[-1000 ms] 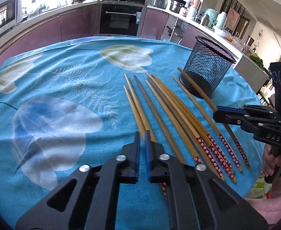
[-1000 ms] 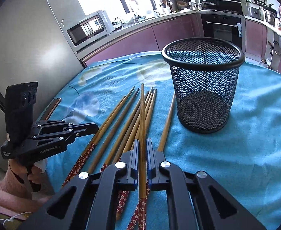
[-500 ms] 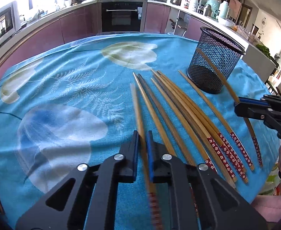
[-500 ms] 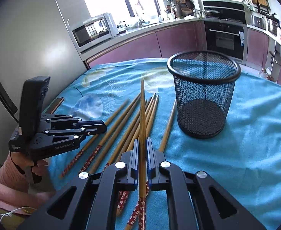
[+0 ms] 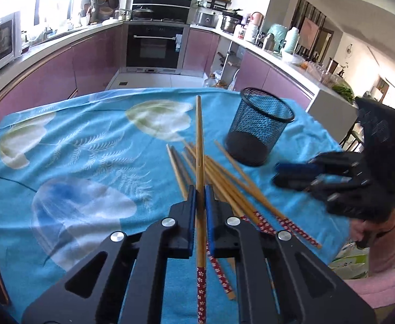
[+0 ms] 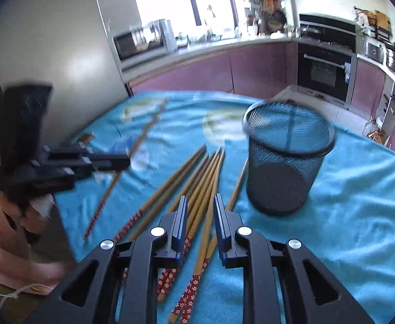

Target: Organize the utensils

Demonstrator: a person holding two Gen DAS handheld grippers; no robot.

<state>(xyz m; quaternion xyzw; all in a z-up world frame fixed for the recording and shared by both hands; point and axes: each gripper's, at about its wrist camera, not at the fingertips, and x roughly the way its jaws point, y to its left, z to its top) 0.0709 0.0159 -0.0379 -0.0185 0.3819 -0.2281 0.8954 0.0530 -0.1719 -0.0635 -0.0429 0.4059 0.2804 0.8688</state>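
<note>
My left gripper [image 5: 200,191] is shut on a wooden chopstick [image 5: 199,145] with a red flowered handle and holds it lifted above the table, tip pointing away. It also shows in the right wrist view [image 6: 143,135], held by the left gripper [image 6: 122,162]. Several more chopsticks [image 6: 197,186] lie fanned on the blue cloth. A black mesh holder [image 6: 286,162] stands upright to their right, also in the left wrist view [image 5: 259,127]. My right gripper [image 6: 198,209] is open and empty above the chopstick pile; it appears blurred in the left wrist view [image 5: 281,172].
The round table carries a blue leaf-print cloth [image 5: 76,145]. Its near edge drops off by the person's arm [image 5: 381,245]. Kitchen counters and an oven [image 5: 154,46] stand behind. A fridge wall [image 6: 62,54] is on the left.
My left gripper has lifted a chopstick off the table. My right gripper has let go of its chopstick and opened. The pile below has been disturbed.
</note>
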